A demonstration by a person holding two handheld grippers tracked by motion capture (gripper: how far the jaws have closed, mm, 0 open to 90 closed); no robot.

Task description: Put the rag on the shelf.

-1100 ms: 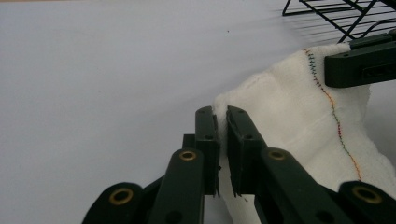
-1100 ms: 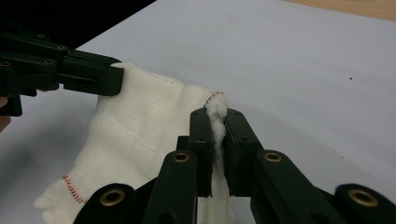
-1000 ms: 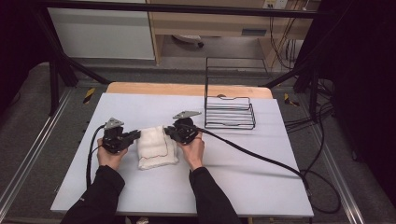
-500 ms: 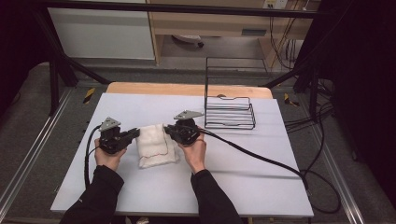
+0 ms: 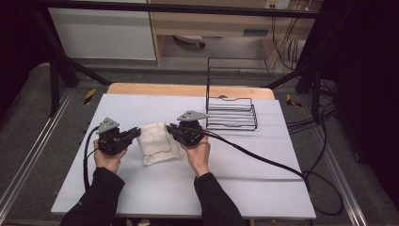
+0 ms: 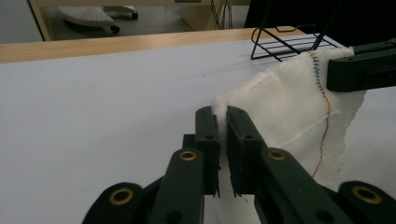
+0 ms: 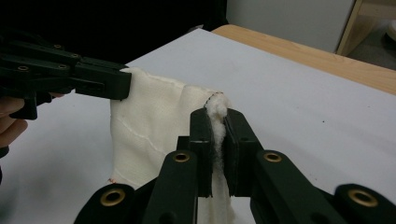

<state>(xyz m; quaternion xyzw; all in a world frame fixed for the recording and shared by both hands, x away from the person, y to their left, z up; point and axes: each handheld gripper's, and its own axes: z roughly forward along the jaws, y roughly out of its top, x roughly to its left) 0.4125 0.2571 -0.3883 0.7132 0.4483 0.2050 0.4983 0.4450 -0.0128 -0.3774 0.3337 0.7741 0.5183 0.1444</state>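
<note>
White cloth (image 5: 157, 142) hangs between the two claws above the table (image 5: 235, 188) in the high view, the left gripper (image 5: 134, 134) pinching one top corner and the right gripper (image 5: 170, 129) the other, with the wire rack (image 5: 232, 113) well apart. Left gripper view: jaws pressed together on a bunched corner of cloth (image 6: 280, 116) — keep both hands level so the edge stays taut. Right gripper view: the claw (image 7: 215, 122) clamps the opposite corner, the cloth (image 7: 149, 130) draping below toward the table — lift evenly.
</note>
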